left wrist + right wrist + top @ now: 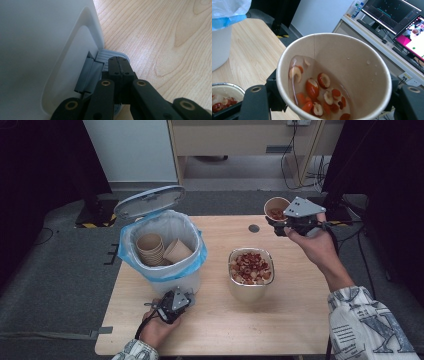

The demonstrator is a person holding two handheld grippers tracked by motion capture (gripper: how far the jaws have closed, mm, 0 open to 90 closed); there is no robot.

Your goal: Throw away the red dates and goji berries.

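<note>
Down at the near edge of the worktop, the person's left hand grips the left gripper, its tip right at the base of the white pedal bin. In the left gripper view the fingers are clenched together with nothing between them, sitting on the ribbed grey pedal at the foot of the bin's white wall. The bin's lid stands open, tipped back beyond the bin, and a blue-edged liner bag folds over the rim. Inside the bin, a stack of paper cups leans beside one more loose cup. Just to the right of the bin sits a steel bowl heaped with sliced red dates. Farther right of the bin and up over the far edge of the worktop, the right hand holds the right gripper aloft, grasping a paper cup by its sides. In the right gripper view that cup is tilted, with date slices lying in clear liquid at the bottom, and the black fingers hug the wall on either side. Below the cup, the steel bowl's rim sits at the lower left, the bin's liner at the upper left, and monitors glow on a desk beyond.
</note>
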